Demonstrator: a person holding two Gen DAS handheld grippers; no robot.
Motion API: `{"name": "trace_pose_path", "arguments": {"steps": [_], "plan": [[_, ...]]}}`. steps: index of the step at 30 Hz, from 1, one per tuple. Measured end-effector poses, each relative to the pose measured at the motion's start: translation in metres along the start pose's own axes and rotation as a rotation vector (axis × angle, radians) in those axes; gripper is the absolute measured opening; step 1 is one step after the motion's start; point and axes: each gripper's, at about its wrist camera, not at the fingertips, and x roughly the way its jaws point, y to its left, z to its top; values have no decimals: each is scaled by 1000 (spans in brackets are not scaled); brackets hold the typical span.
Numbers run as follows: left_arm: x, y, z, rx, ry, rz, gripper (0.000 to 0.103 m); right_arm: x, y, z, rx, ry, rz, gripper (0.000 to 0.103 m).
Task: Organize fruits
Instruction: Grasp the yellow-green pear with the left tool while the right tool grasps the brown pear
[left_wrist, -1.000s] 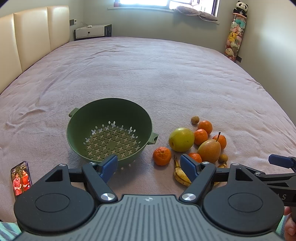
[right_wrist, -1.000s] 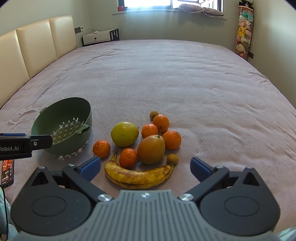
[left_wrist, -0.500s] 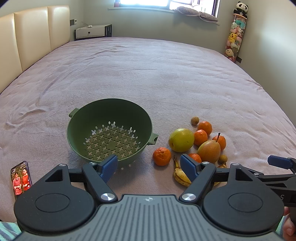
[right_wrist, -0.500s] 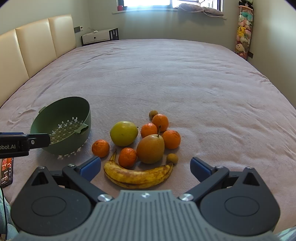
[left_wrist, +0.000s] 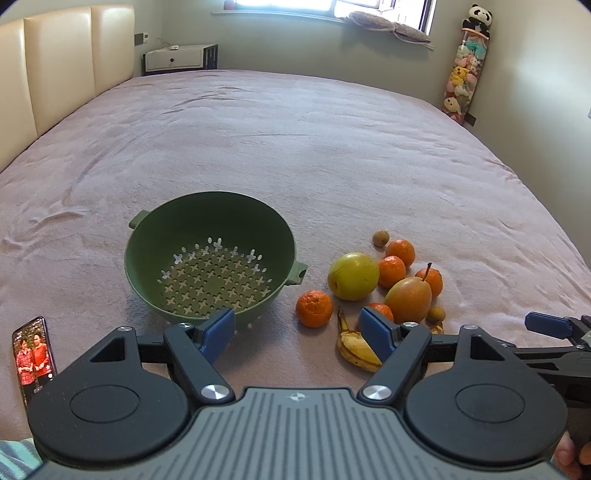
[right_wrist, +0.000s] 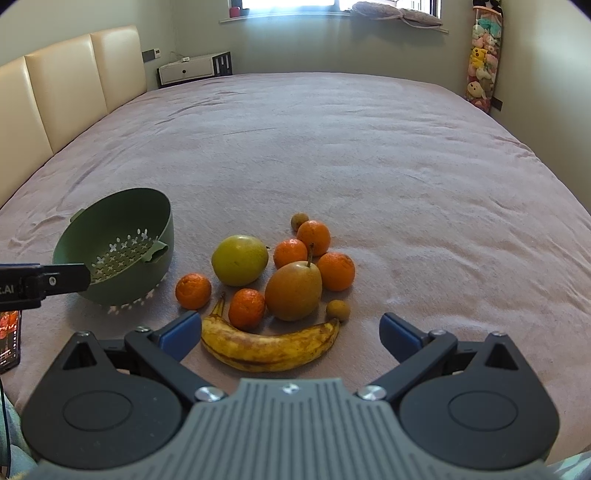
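Nothing picked up yet. Both grippers, left gripper (left_wrist: 297, 326) and right gripper (right_wrist: 290, 330), wide open, empty. Next: close on spotty yellow banana (right_wrist: 269, 349), drop into round green plastic strainer bowl (right_wrist: 74, 240).

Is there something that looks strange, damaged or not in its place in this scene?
Two things stand out. The banana is heavily brown-spotted, so it looks overripe. A phone with its screen lit lies on the bed left of the empty green colander, unrelated to the fruit. Nothing looks spilled or broken.
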Motion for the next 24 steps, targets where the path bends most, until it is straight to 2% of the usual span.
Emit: {"name": "trace_pose_path", "arguments": {"steps": [4,9,13,15,17,24], "plan": [[3,-1,-2,3,13,-31,81,4,-8,-8,7,-26,23,87],[13,-3,-6,7,49,-75,71,13,-13,-15,-18,-36,13,83],[22,-4,-9,0,79,-108,65,24,-18,-16,-8,4,6,79],[28,-5,-10,-3,85,-116,63,28,-21,-15,16,31,30,74],[32,-7,-11,-6,81,-121,63,32,-22,-13,40,49,58,73],[55,-17,-10,2,37,-151,60,48,-27,-6,115,64,79,62]]}}
